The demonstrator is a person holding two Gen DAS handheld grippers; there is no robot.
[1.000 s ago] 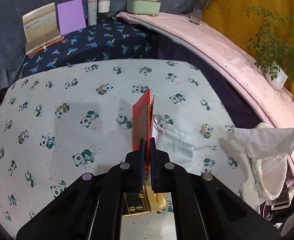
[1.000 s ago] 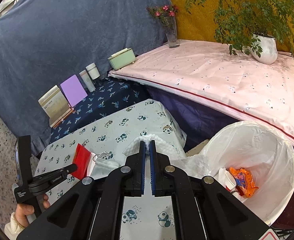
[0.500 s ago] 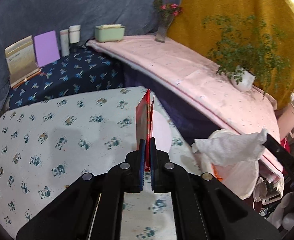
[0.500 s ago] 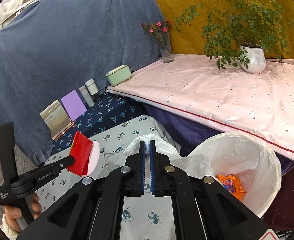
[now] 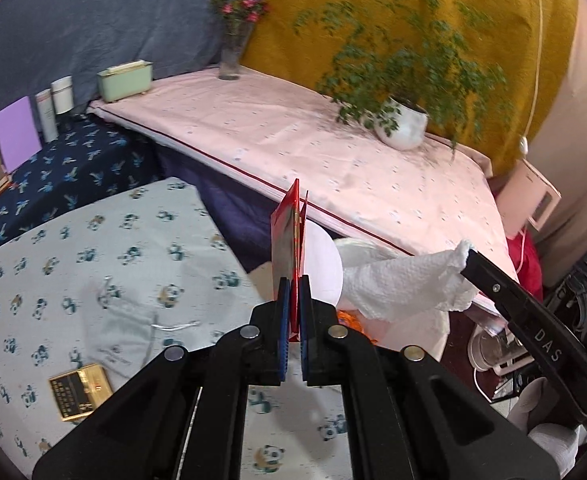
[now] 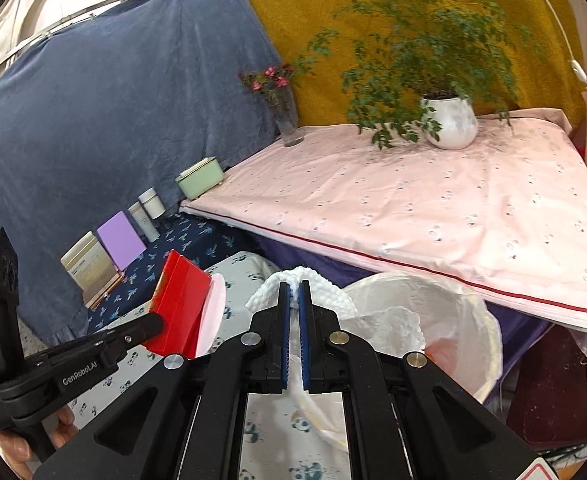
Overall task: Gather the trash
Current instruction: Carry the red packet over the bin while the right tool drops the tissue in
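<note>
My left gripper [image 5: 293, 284] is shut on a red folded card [image 5: 287, 232] with a white round pad behind it, held upright above the right edge of the panda-print table [image 5: 93, 248]. The card also shows in the right wrist view [image 6: 179, 302]. My right gripper [image 6: 293, 286] is shut on a crumpled white paper towel [image 6: 335, 300], also seen in the left wrist view [image 5: 405, 284], held over the white-lined trash bin [image 6: 465, 328] beside the table.
A gold box [image 5: 80, 392] and a grey drawstring pouch [image 5: 133, 332] lie on the panda table. A pink-covered bench [image 6: 433, 204] holds a potted plant [image 6: 451, 124], flower vase [image 6: 287, 120] and green box [image 6: 201, 178]. Books and bottles stand at the back left.
Both grippers have risen and swung right toward the bin, carrying the red card and the paper towel. The towel now hangs over the bin's opening.
</note>
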